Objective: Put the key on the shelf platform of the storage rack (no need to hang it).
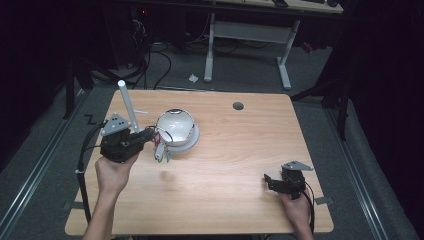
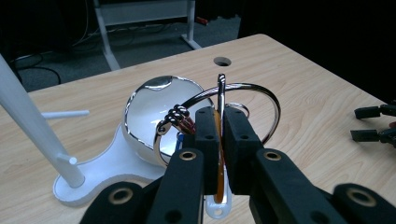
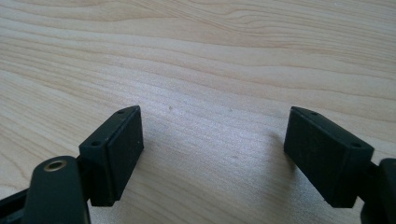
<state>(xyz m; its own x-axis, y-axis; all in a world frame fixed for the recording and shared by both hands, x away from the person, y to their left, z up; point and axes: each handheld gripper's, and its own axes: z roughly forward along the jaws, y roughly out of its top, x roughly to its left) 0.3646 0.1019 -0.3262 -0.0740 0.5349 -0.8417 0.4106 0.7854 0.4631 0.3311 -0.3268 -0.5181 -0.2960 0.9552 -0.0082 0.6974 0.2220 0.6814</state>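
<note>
My left gripper [image 2: 219,140] clamps a key ring [image 2: 224,100] between its jaws, just ahead of them a white stand [image 2: 116,154]; hanging apparently remains. My right gripper [image 3: 212,154] rests agape, holding nothing.

Wooden table [image 1: 225,165] (grey floor [image 1: 240,75] beyond)

On the light wooden table [image 1: 235,165], a shiny silver dome on a white round base [image 1: 176,129] sat toward ten o'clock from the centre. A slanted white plastic rod [image 1: 127,102] rose at its nine o'clock side. The black left gripper [image 1: 150,134], held in a hand [image 1: 114,172], pointed at the dome, with small coloured pieces [image 1: 160,150] hanging at its tip. The black right gripper [image 1: 270,181] rested near four o'clock, jaws apart.
</note>
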